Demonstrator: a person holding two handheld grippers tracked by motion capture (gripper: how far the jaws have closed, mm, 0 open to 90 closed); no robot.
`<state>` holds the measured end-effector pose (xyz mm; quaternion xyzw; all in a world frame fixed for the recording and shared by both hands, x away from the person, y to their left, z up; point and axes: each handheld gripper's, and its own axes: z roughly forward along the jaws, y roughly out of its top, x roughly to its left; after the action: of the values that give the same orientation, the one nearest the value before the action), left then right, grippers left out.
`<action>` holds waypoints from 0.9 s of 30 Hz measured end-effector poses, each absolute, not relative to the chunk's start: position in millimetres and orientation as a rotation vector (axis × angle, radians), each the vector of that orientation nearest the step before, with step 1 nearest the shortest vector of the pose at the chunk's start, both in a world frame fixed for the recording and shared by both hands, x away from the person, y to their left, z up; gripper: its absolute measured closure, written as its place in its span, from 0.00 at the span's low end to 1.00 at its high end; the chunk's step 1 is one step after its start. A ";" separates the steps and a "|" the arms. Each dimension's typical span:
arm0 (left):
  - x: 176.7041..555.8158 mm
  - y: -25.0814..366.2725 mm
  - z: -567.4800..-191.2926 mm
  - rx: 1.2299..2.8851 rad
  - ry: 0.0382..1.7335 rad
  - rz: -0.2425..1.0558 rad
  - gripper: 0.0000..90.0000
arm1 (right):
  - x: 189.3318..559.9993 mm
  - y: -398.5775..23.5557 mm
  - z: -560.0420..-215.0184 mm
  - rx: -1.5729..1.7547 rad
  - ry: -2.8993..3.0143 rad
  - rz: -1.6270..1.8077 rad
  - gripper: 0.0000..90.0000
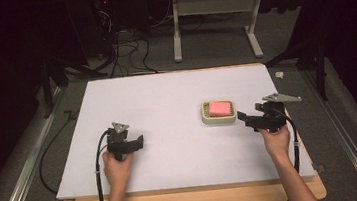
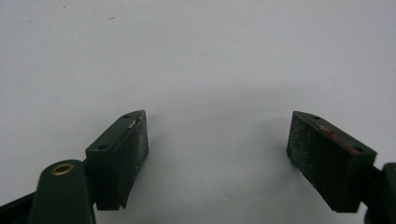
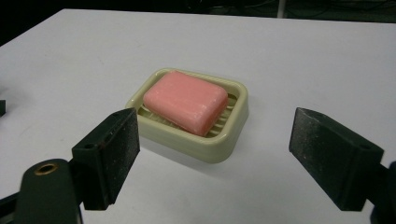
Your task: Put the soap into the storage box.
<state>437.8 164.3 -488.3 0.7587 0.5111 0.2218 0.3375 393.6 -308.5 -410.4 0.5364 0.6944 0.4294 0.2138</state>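
High view: a pale, matte white board [image 1: 169,131] covers the wooden table, and on it sits a cream plastic soap dish [image 1: 218,112], a rounded rectangle with a raised rim and ribbed floor. A pink bar of soap [image 1: 220,108] lies flat inside the dish, resting on the ribs; it is a smooth, waxy block with softened corners and a slightly domed top (faint scuffing shows on its upper face in the right gripper view). In the right gripper view the soap [image 3: 186,101] runs its long axis along the dish's long side, slanting from the near right to the far left of the dish [image 3: 219,144]. Right gripper [image 1: 245,118] hovers just beside the dish, on its right side, jaws spread wide and pointed at it, gritty black pads clear of the rim on both flanks [image 3: 219,156]. Left gripper [image 1: 138,141] is well apart from the dish, off to its left over bare board, jaws likewise wide apart with nothing between them [image 2: 217,151].
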 end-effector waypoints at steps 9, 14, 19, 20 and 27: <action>437.8 164.3 -488.3 1.978 1.331 0.579 0.24 | 383.9 -313.9 -414.1 1.498 1.914 1.194 0.19; 437.8 164.4 -488.3 1.978 1.331 0.578 0.24 | 379.5 -315.5 -417.9 1.490 1.919 1.176 0.19; 437.8 164.4 -488.3 1.978 1.332 0.578 0.24 | 373.5 -317.9 -418.1 1.499 1.916 1.174 0.20; 437.8 164.4 -488.3 1.978 1.332 0.578 0.24 | 372.3 -318.3 -418.1 1.496 1.913 1.175 0.20; 437.8 164.3 -488.3 1.978 1.332 0.578 0.24 | 364.4 -321.8 -422.7 1.505 1.912 1.178 0.20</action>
<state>437.8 164.3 -488.3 0.7588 0.5110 0.2218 0.3373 364.4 -321.8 -422.7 0.5435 0.6902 0.4255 0.2173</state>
